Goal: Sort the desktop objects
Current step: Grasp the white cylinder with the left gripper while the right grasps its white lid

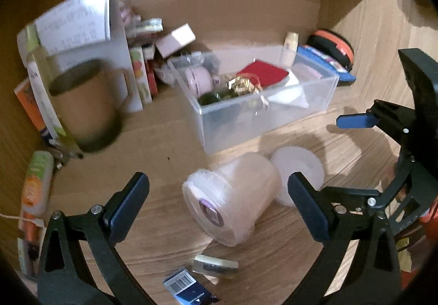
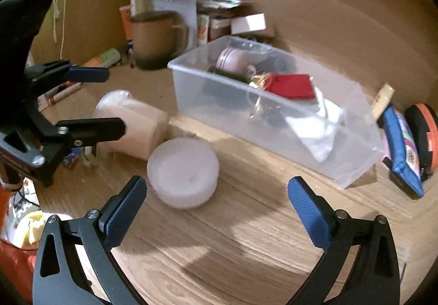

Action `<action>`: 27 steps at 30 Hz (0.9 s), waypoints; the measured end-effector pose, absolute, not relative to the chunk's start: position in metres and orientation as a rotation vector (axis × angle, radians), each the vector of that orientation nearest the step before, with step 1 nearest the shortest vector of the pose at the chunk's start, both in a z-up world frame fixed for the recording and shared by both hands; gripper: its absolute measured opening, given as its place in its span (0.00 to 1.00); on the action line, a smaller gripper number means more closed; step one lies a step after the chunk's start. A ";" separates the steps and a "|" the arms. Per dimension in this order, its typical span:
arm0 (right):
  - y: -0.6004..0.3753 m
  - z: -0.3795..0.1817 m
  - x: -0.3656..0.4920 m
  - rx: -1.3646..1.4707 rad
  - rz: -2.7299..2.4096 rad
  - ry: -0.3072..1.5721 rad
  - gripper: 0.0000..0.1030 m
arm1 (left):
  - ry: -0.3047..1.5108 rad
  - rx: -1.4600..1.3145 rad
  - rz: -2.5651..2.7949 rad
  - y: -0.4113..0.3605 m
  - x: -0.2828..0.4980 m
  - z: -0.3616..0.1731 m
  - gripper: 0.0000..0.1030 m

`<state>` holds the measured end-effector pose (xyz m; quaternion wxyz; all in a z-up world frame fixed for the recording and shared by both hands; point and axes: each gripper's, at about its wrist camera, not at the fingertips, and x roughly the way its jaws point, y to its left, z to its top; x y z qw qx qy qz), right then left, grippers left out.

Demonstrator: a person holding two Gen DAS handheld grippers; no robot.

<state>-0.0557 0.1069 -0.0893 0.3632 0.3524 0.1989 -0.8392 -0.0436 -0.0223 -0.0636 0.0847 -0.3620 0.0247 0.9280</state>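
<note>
**K:** Jar (image 1: 232,198) lies on its side on the desk (image 1: 153,140), near edge, just in front of the clear bin (image 1: 262,116). Its lid (image 2: 183,172) sits flat beside it, to the right, touching or nearly so — can't tell which. Left gripper (image 1: 219,203) is spread wide with the jar between its fingers, no contact yet. Right gripper (image 2: 216,211) is spread too, empty, lid just beyond its left finger.

**M:** Risks?

**K:** Round jar on its side — my guess is it rolls if one finger touches first, most likely toward the small packets (image 1: 213,265) at the near edge. The frosted wall probably slips under a light pinch. The two grippers sit close together, so they could clash if both go in. The bin is already crowded, so a drop may bounce off the red box (image 1: 262,73).

**M:** Counts?

**K:** One jar, one lid, one bin, one brown mug (image 1: 84,107) far left, two grippers. Two small packets near the jar. Clutter along the far wall is too blurred to count.
</note>
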 end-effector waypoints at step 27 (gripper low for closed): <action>0.078 -0.120 -0.079 1.013 -1.986 0.535 0.76 | -0.198 -1.248 2.695 -0.034 -0.075 -0.086 1.00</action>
